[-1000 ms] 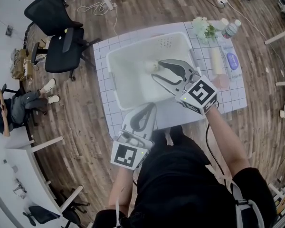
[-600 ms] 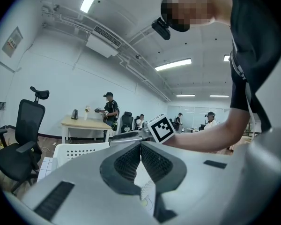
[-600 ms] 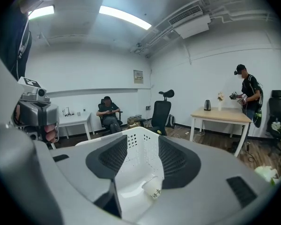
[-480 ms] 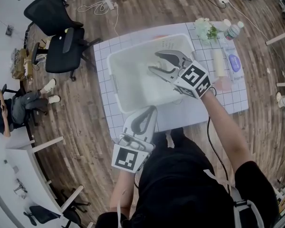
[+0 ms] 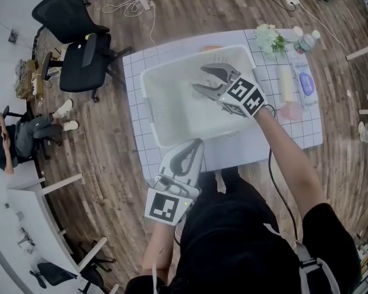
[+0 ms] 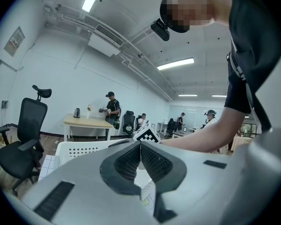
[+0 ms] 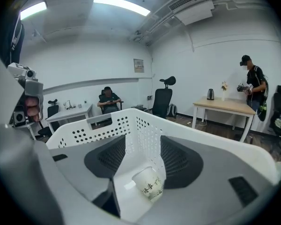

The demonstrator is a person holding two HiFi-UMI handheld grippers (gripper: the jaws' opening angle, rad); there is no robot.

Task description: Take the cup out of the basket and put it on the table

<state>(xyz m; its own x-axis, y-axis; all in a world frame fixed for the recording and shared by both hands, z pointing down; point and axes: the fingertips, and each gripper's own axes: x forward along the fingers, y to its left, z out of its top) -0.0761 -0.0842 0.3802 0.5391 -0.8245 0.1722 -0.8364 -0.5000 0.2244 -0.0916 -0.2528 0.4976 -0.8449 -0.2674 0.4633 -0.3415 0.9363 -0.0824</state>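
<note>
1. Right hand-held gripper (image 5: 199, 78): it is inside the white basket (image 5: 146, 97), pointing forward and down toward the basket floor. Its jaws have just been opening and stand wide apart. Nothing is pressed between the pads.
2. Cup (image 7: 147, 184): a white paper cup with dark print. It rests on the basket floor near the perforated far wall. In the right gripper view it appears in the gap between the two jaws, ahead of the tips and lower, touching neither pad.
3. Long axis of the cup: the cup appears to lie on its side. Its axis runs roughly along the gripper's line of sight, slanted a little to one side. Which end faces the gripper cannot be told with certainty.
4. Governing relation: the cup lies forward of and below the open jaws, already lined up with the gap. The next move is judged to be a further descent until the pads flank the cup wall, then a closing. A thin paper wall is likely to dent under a firm squeeze.
5. Left hand-held gripper (image 5: 196, 144): its jaws are together and empty. It is held at the near edge of the bench (image 5: 239, 155), outside the basket and well apart from the cup. The right hand is clearly the nearer one.
</note>
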